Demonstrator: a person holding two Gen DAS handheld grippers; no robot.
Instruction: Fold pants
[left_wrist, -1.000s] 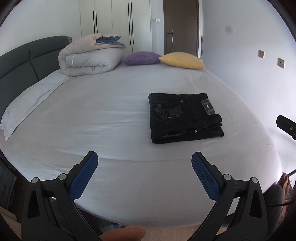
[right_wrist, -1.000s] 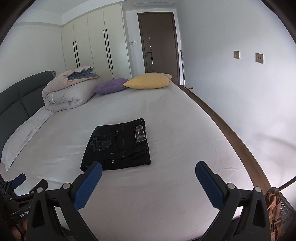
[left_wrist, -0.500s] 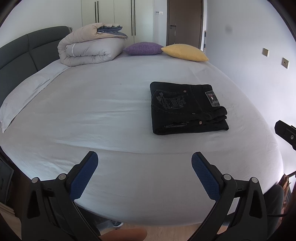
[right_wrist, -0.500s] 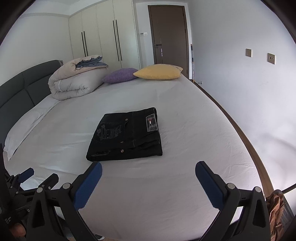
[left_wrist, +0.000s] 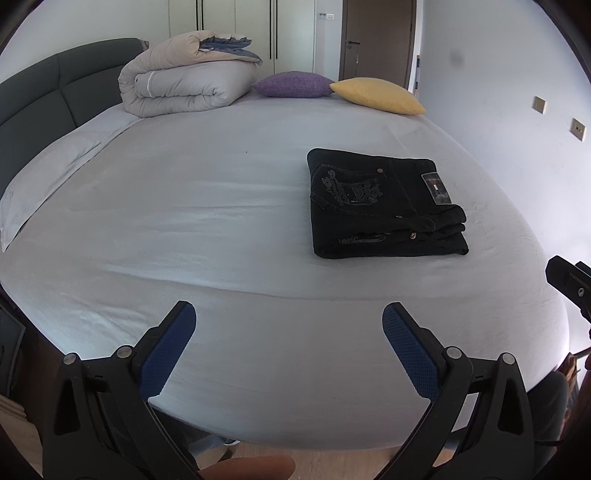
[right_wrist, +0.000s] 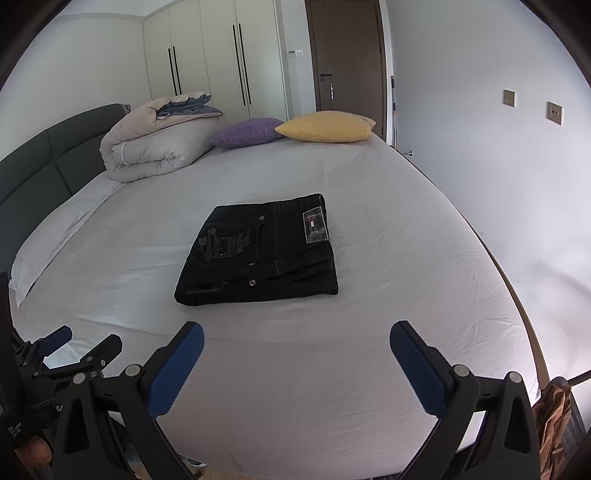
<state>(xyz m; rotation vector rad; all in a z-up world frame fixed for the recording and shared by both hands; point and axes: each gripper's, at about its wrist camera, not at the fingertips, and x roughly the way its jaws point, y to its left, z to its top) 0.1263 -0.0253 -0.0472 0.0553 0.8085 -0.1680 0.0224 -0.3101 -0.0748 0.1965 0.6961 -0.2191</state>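
A pair of black pants (left_wrist: 384, 206) lies folded into a neat rectangle on the white bed sheet (left_wrist: 184, 206), right of centre in the left wrist view. It also shows in the right wrist view (right_wrist: 258, 251), near the middle of the sheet (right_wrist: 388, 258). My left gripper (left_wrist: 289, 317) is open and empty over the bed's near edge, well short of the pants. My right gripper (right_wrist: 296, 334) is open and empty, a short way in front of the pants. The left gripper also shows at the lower left of the right wrist view (right_wrist: 88, 343).
A rolled duvet (left_wrist: 184, 85), a purple pillow (left_wrist: 291, 85) and a yellow pillow (left_wrist: 376, 96) lie at the bed's far end. A dark headboard (left_wrist: 37, 107) runs along the left. A wall (right_wrist: 517, 184) runs along the right side. Wardrobes (right_wrist: 221, 62) and a door (right_wrist: 347, 62) stand behind.
Both grippers have risen and moved slightly towards the bed; the pants sit larger in both views. The pants have not moved. Both grippers stay open.
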